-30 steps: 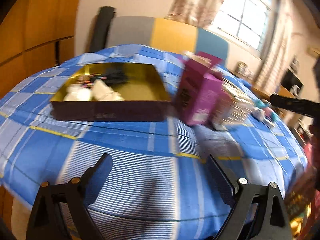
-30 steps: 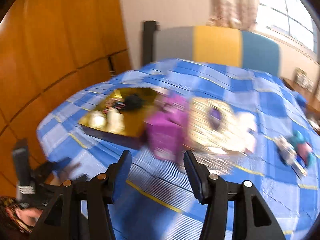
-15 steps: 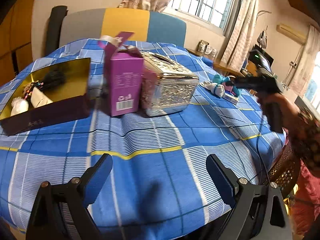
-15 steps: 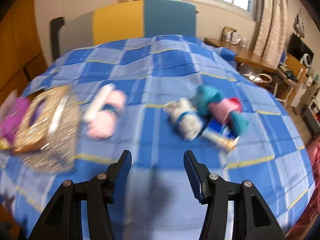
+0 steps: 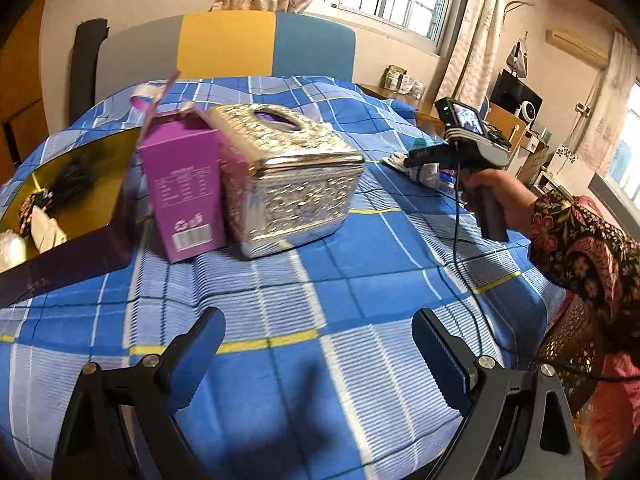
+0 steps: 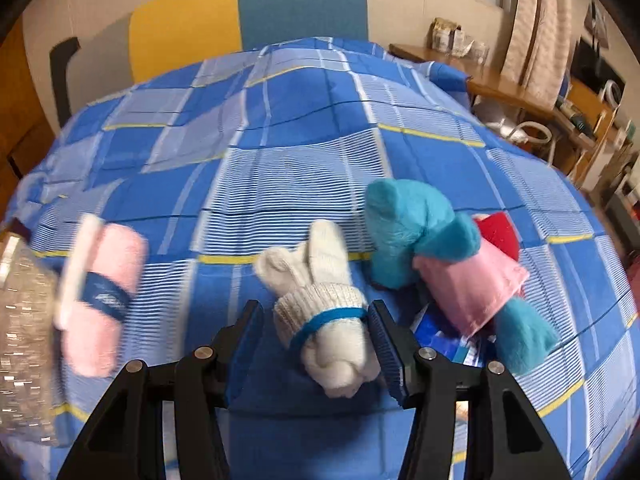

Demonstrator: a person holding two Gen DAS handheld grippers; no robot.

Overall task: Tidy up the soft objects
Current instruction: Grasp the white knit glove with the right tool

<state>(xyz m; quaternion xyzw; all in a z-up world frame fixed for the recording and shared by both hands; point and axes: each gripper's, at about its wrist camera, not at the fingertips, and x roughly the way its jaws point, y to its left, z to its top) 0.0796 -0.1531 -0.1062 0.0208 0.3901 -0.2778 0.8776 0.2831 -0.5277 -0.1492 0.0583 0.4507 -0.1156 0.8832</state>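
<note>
I count one white knit glove [image 6: 320, 312], one pink roll [image 6: 104, 292] and one teal plush toy [image 6: 424, 240] on the bed [image 6: 304, 120]. The glove lies low in the frame's centre between my right gripper's [image 6: 316, 344] half-open fingers [image 6: 386, 348], the right pad against its cuff. My left gripper's [image 5: 320, 348] fingers stand wide, empty.

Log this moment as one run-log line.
right gripper: open, straddling white glove bundle | left gripper: open, empty | glove: on bedspread

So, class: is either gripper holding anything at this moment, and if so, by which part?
Nothing is held yet. The right gripper straddles the white gloves near the blue-banded cuff, jaws open. The left gripper is open over bare cloth.
</note>
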